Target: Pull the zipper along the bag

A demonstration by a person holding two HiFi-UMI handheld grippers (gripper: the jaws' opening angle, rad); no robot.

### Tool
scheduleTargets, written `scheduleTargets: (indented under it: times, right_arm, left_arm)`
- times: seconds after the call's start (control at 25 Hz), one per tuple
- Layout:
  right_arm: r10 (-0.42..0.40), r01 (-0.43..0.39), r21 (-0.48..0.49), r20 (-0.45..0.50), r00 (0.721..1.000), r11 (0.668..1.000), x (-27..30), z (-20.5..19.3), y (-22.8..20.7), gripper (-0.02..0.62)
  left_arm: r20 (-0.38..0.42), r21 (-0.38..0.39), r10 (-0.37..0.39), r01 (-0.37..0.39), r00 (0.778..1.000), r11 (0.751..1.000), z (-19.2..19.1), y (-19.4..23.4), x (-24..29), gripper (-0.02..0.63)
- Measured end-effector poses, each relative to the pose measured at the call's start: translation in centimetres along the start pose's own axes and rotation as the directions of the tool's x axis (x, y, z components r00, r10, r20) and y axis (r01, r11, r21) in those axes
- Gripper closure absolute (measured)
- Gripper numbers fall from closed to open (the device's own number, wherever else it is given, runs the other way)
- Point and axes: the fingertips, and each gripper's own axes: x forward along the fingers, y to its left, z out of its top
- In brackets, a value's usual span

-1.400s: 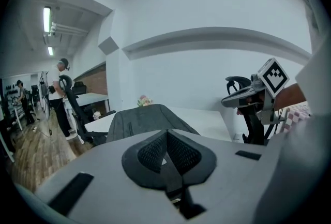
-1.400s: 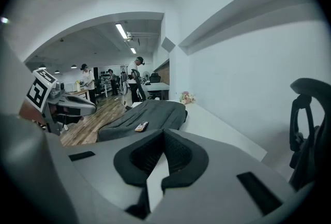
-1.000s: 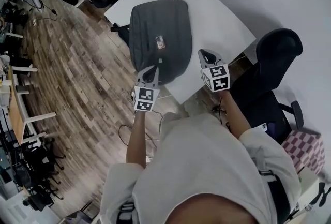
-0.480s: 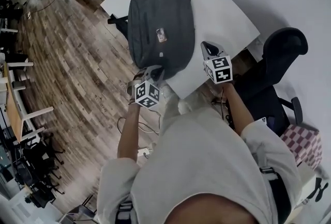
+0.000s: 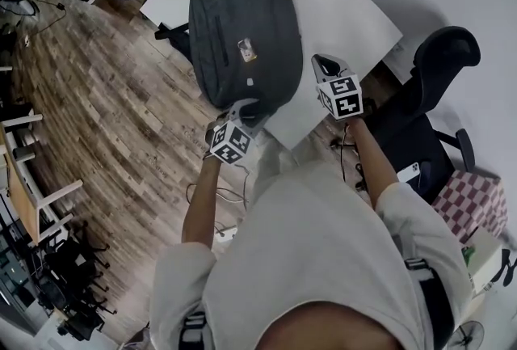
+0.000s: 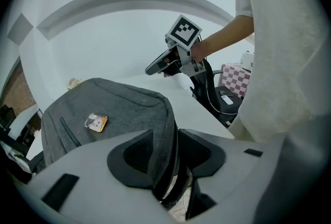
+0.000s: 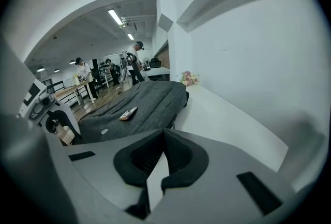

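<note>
A grey bag (image 5: 242, 25) lies flat on the white table (image 5: 347, 9), with a small orange-and-white tag (image 5: 245, 52) on its top. My left gripper (image 5: 246, 107) is at the bag's near corner by the table edge. In the left gripper view its jaws have just been opening, and the bag's (image 6: 114, 109) dark edge runs between the pads of the left gripper (image 6: 165, 153). I cannot make out the zipper pull. My right gripper (image 5: 323, 64) hovers over bare table to the right of the bag, shut and empty. The right gripper (image 7: 161, 137) points along the bag (image 7: 145, 101).
A black office chair (image 5: 436, 73) stands just right of the table's near corner, with a checkered cushion (image 5: 477, 207) behind it. Wooden floor (image 5: 105, 114) lies to the left. A small bunch of flowers (image 7: 189, 78) sits at the table's far end. People stand far off in the room.
My left gripper has dropped and rolled at the bag's near corner, and its jaws now stand apart around the bag's edge. The right gripper has sunk a little, still shut.
</note>
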Motion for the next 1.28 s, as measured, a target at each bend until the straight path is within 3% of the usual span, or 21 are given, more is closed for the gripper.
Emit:
scheduleTargets:
  times: [0.32,0.48,0.68,0.92,1.28]
  right_arm:
    - [0.006,-0.012,-0.049,-0.115,0.993,0.999,3.5,-2.5,-0.8,0.581]
    - [0.026,-0.042,-0.091,-0.175,0.984,0.995,5.2,-3.3,-0.8,0.498]
    - [-0.014,-0.027,-0.184,-0.216,0.976,0.983,7.5,-3.9,-2.0,0.457]
    - [0.034,-0.114,-0.325,-0.241,0.970,0.939,10.2,-3.5,-2.1,0.408]
    - [0.122,-0.239,-0.428,-0.283,0.951,0.872,12.3,-2.9,-1.5,0.370]
  left_arm:
    - [-0.063,0.087,-0.009,0.015,0.998,0.996,-0.9,0.1,1.7,0.447]
    - [-0.070,0.100,-0.035,0.042,0.997,0.994,-0.9,-0.4,1.8,0.502]
    - [-0.064,0.083,-0.065,0.071,0.996,0.994,-1.1,-0.4,1.6,0.518]
    - [-0.067,0.073,-0.089,0.094,0.994,0.993,-0.9,-0.6,1.6,0.518]
    - [-0.071,0.062,-0.118,0.123,0.990,0.991,-0.9,-0.4,1.8,0.520]
